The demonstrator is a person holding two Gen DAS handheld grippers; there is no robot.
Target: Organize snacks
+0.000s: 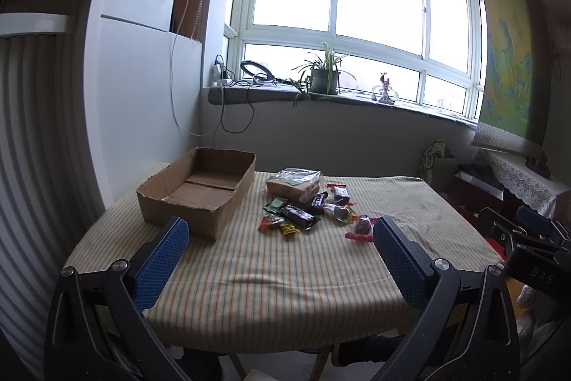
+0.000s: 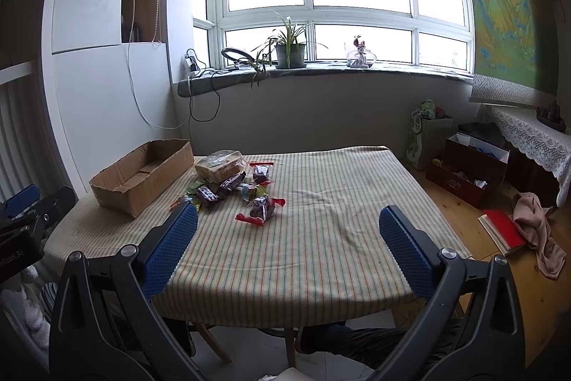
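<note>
An open, empty cardboard box [image 1: 200, 191] stands on the left of the striped tablecloth [image 1: 285, 274]; it also shows in the right wrist view [image 2: 142, 177]. A pile of wrapped snacks [image 1: 303, 206] lies right of the box, with a clear bag of bread [image 1: 294, 183] at its back and a red-edged dark sweet [image 1: 362, 227] nearest. The pile [image 2: 232, 188] and the bread bag [image 2: 219, 165] show in the right wrist view too. My left gripper [image 1: 280, 231] is open and empty above the table's near edge. My right gripper [image 2: 287, 218] is open and empty, right of the pile.
A windowsill with a potted plant [image 1: 323, 74], cables and a figurine runs behind the table. Boxes [image 2: 467, 166], a bag, a red book [image 2: 503, 229] and a cloth lie on the wooden floor to the right. A chair stands under the table's near edge.
</note>
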